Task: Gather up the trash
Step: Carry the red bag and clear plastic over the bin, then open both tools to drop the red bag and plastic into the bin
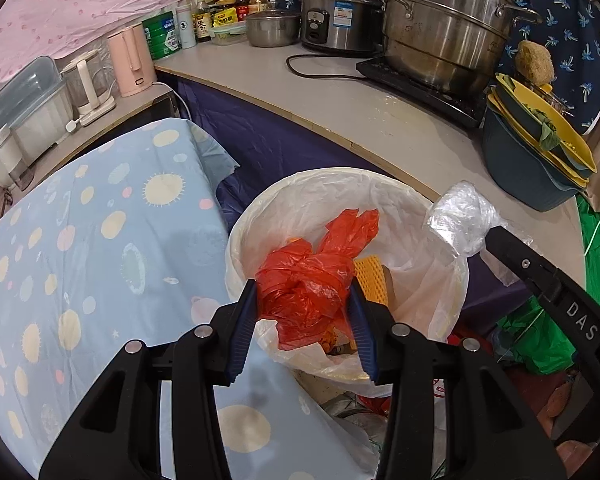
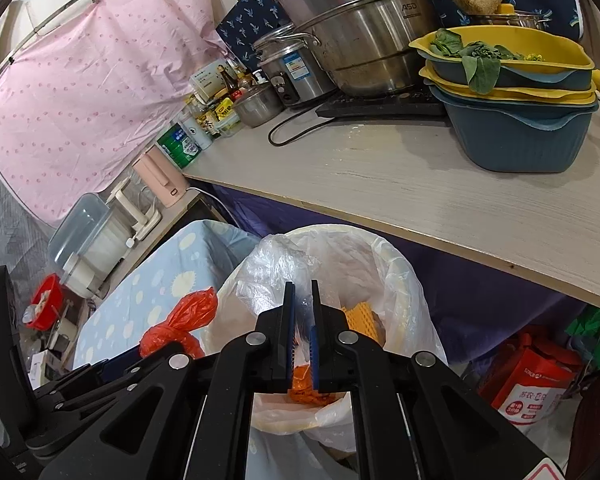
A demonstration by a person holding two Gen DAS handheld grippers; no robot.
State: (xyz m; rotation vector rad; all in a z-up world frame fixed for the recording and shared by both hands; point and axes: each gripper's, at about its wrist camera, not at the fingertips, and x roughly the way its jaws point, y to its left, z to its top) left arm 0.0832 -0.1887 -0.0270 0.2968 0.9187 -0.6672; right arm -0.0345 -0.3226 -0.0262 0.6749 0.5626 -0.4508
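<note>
Trash: red bag point(image 1: 304, 292) clamped in left hand-held gripper point(image 1: 306, 320) over bin point(image 1: 236, 240); right hand-held gripper point(image 2: 303, 336) pinches liner point(image 2: 272, 264) — release next.

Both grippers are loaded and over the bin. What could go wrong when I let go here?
The left gripper pinches the knotted red bag above the bin's near rim; dropped now, it might catch the edge and fall outside. The right gripper holds only a thin fold of the clear plastic bag, which could cling to the pads or drift past the white liner.
</note>
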